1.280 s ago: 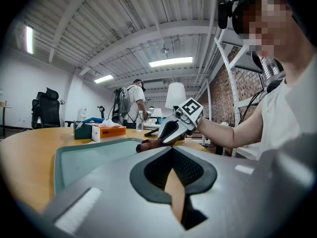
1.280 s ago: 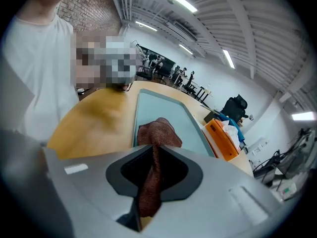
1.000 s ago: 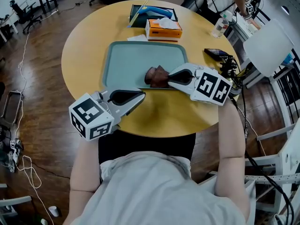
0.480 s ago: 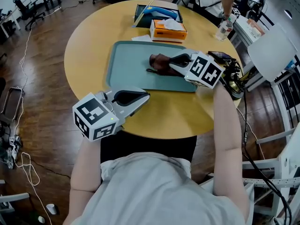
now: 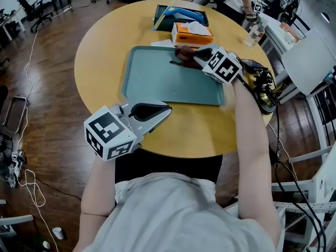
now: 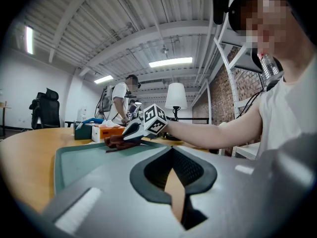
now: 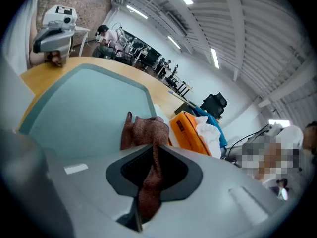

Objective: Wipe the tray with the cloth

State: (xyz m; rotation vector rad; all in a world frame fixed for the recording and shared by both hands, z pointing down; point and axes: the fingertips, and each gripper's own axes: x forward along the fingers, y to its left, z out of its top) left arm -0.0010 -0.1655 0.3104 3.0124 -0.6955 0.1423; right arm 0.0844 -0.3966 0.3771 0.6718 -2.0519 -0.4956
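Brown cloth (image 5: 184, 53) sits bunched at the far right corner of the teal tray (image 5: 157, 80), upper middle of the head view, just beside an orange tissue box (image 5: 192, 34). The right gripper (image 5: 195, 55) has it pinched. In the right gripper view a strip of the fabric runs down btw the two pads, jaws pressed onto it, w/ the rest of the cloth spilling out past the tips onto the tray floor near the rim. The person's right arm is stretched out across the right side of the frame, marker cube over the tray's right edge.

The left gripper (image 5: 167, 109) is at lower left of the head view, nearer the person, over the round wooden table (image 5: 100, 46) just off the tray's near rim, not touching the tray as far as I can tell. Its jaws are pressed together at the tips w/ nothing btw them; the left gripper view shows only a thin sliver of table through the gap behind the tips.

Tray lies flat approx mid-table. Behind the tissue box, top centre of the frame, is a dark box w/ something blue in it (image 5: 178, 16). A clear bottle (image 5: 254, 33) stands at upper right by the table edge.
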